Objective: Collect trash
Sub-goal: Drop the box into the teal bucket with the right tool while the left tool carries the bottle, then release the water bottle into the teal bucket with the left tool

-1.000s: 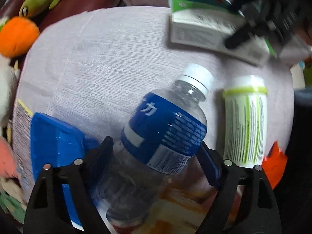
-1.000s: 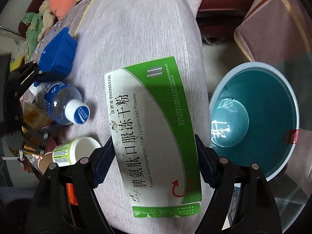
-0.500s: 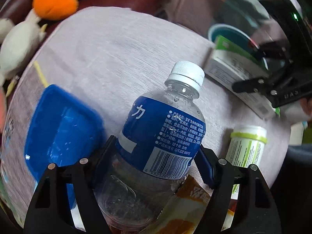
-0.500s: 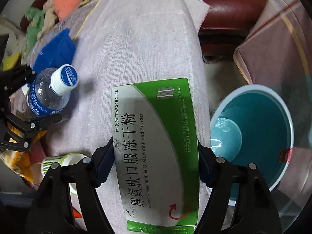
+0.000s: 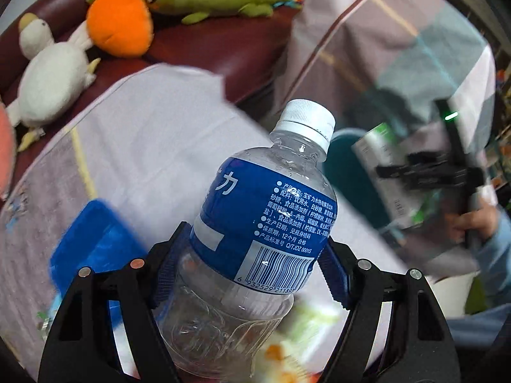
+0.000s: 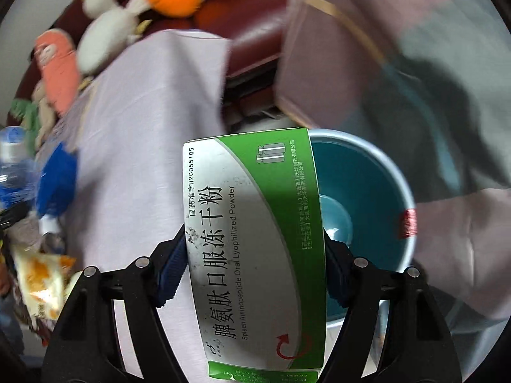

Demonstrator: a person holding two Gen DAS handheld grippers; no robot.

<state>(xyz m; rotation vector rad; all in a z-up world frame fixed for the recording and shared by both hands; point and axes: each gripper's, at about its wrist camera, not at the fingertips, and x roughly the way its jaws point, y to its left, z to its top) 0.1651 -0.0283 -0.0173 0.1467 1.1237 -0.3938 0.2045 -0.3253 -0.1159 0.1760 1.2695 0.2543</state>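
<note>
- the left gripper (image 5: pixel 252 265) has its fingers (image 5: pixel 171 261) closed against the sides of a clear plastic bottle (image 5: pixel 255 223) with a blue label and white cap; the bottle is lifted off the desk (image 5: pixel 153 134) and looks empty.
- the right gripper (image 6: pixel 255 268) has its fingers (image 6: pixel 172 271) clamped on the edges of a green and white medicine box (image 6: pixel 255 239), held in the air with its far end over the rim of the teal bin (image 6: pixel 367 198).
- the bin stands beside the desk, just past its cloth-covered edge; what shows of its inside is bare, so as far as can be judged no trash has gone in yet.
- in the left view the bin's dark mouth shows just behind the bottle, with the right gripper and box near it.
- both items are picked up but neither is released; the box seems closest to being dropped.
- left on the desk: a blue plastic tray (image 5: pixel 92 249), an orange and white snack wrapper (image 6: pixel 41 281), and some blurred scraps near the wrapper.
- judged from this, the task is at an early to middle stage: two pieces in hand, none binned, several still to fetch.
- plush toys (image 5: pixel 118 25) lie on the dark red sofa behind the desk and are probably not trash.
</note>
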